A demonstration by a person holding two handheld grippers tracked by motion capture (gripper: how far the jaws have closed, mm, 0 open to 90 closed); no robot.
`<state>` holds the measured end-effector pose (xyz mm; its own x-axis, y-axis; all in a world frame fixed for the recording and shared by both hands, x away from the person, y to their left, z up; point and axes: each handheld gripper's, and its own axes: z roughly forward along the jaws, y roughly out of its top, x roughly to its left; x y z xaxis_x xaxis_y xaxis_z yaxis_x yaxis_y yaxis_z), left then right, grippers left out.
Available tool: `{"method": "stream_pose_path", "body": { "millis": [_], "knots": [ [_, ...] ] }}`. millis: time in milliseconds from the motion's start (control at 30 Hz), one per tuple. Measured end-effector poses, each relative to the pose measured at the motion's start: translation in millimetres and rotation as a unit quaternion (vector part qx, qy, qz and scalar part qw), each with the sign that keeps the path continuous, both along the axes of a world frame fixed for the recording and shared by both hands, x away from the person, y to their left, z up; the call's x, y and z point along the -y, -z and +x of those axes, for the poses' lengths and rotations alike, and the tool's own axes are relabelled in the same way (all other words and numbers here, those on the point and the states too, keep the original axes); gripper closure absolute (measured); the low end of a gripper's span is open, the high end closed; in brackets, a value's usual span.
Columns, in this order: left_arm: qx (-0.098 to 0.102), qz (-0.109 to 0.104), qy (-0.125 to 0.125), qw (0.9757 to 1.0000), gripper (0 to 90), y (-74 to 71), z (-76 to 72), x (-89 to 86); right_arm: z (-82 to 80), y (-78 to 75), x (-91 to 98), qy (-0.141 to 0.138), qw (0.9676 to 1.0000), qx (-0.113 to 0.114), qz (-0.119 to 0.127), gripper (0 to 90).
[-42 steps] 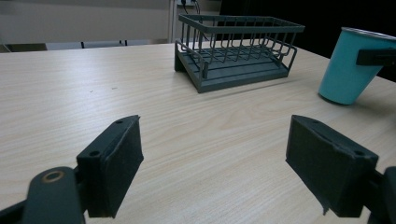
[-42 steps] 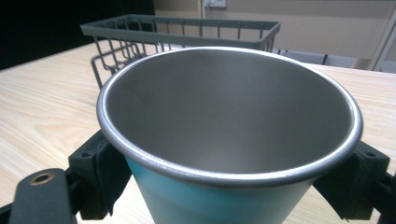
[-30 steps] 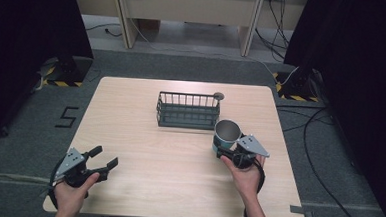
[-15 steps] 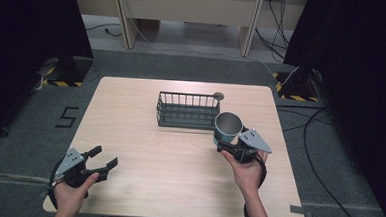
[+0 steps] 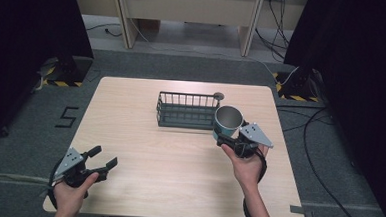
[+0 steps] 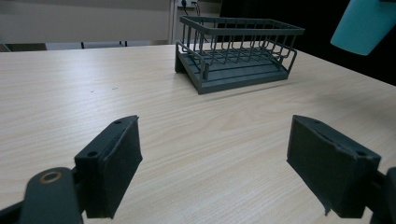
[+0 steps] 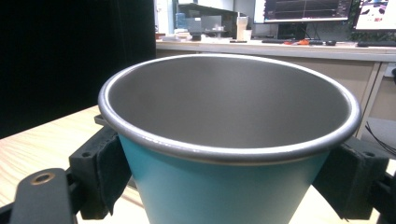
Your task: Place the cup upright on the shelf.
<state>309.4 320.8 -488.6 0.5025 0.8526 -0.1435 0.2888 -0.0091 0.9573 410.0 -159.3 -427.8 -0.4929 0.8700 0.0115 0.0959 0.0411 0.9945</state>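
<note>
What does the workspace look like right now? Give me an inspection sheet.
Surface: light wooden table, bare apart from the job's things.
Job's things: teal metal cup, upright and empty, raised off the table beside the dark wire basket; basket empty.
Clutter: small round grey disc behind the basket's right corner.
Grippers: right gripper shut on the cup, jaws against its sides; left gripper open, nothing between its jaws, near the table's front left corner.
Cables: loose black cables on the floor to the right.
Surroundings: grey carpet, black curtains either side, pale desks behind.
</note>
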Motion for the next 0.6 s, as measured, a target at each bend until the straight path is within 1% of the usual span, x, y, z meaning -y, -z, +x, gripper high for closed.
{"method": "stream_pose_path", "body": {
  "millis": [67,200,267,400,600],
  "knots": [
    [0.000,0.000,0.000,1.0000,17.0,0.0,0.0,0.0,0.0,-0.9,-0.7,0.001,1.0000,-0.002,0.001,15.8],
    [0.000,0.000,0.001,1.0000,16.9,0.1,0.1,0.2,1.8,-4.3,-2.6,0.007,1.0000,0.005,-0.002,15.8],
    [0.000,-0.001,0.001,1.0000,17.0,0.3,0.2,0.3,2.5,-5.3,-3.6,0.004,1.0000,0.005,0.000,15.8],
    [0.000,0.000,0.001,1.0000,17.0,0.0,-0.1,0.0,4.7,-7.6,-6.0,0.003,0.9999,0.010,-0.008,15.8],
    [0.001,-0.001,0.000,1.0000,17.2,0.0,-0.1,-0.5,7.6,-10.9,-10.1,0.001,1.0000,0.010,-0.002,15.8]
  ]
}}
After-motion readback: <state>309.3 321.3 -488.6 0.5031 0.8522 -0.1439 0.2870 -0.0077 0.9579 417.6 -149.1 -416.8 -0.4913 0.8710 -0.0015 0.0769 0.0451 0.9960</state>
